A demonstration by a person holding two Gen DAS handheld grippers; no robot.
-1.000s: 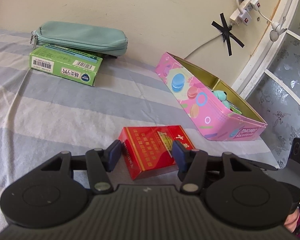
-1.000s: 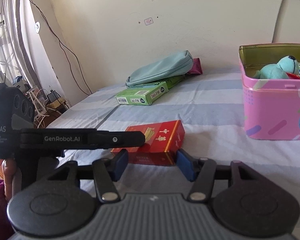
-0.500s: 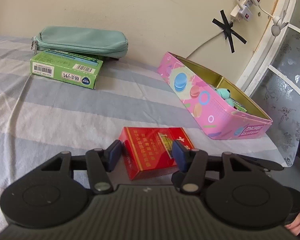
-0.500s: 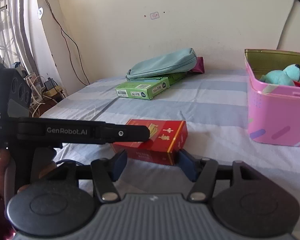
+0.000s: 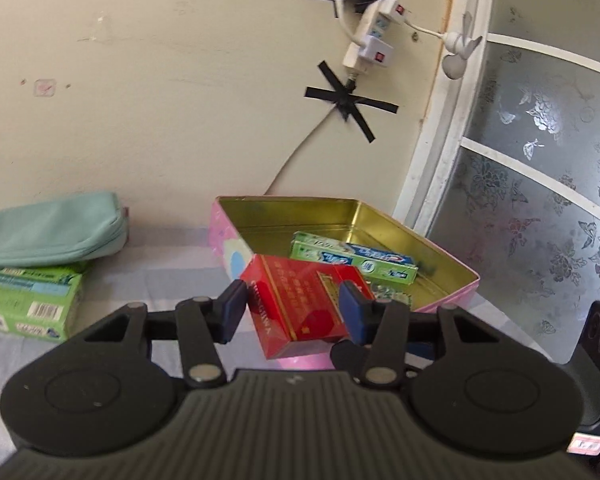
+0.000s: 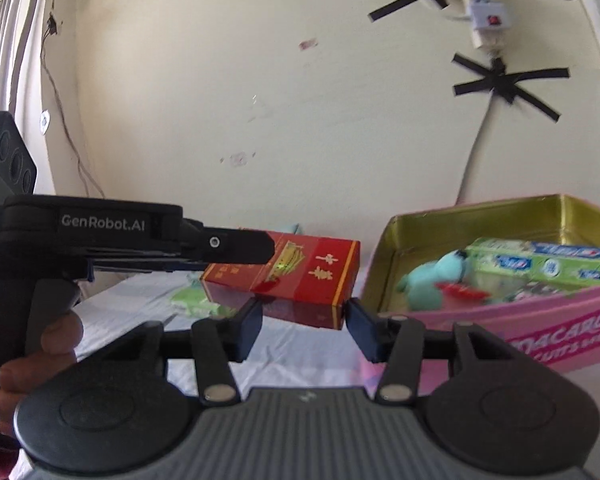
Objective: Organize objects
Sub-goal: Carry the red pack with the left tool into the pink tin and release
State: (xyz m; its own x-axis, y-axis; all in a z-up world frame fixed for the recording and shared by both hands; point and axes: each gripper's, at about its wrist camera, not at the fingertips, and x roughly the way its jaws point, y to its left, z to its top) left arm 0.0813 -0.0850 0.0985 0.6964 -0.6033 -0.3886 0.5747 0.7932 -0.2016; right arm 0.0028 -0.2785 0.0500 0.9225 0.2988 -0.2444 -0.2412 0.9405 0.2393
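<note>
A red carton [image 5: 300, 300] is lifted off the striped bed, held between both grippers. My left gripper [image 5: 294, 307] is shut on its sides. My right gripper [image 6: 304, 314] is shut on its other end [image 6: 300, 276]. The carton hangs just in front of the open pink tin [image 5: 444, 256], near its left rim [image 6: 384, 248]. The tin holds a green toothpaste box [image 5: 352, 258] and a teal plush toy [image 6: 432, 276]. The left gripper's body [image 6: 140, 236] shows in the right wrist view.
A green box [image 5: 28, 300] and a teal pouch [image 5: 52, 228] lie at the left by the wall. A power strip [image 5: 370, 36] and cable are taped to the wall above the tin. A frosted window [image 5: 540, 184] stands at the right.
Both grippers closed on the red carton and lifted it from the bed, carrying it up and toward the pink tin. Both views now tilt up toward the wall.
</note>
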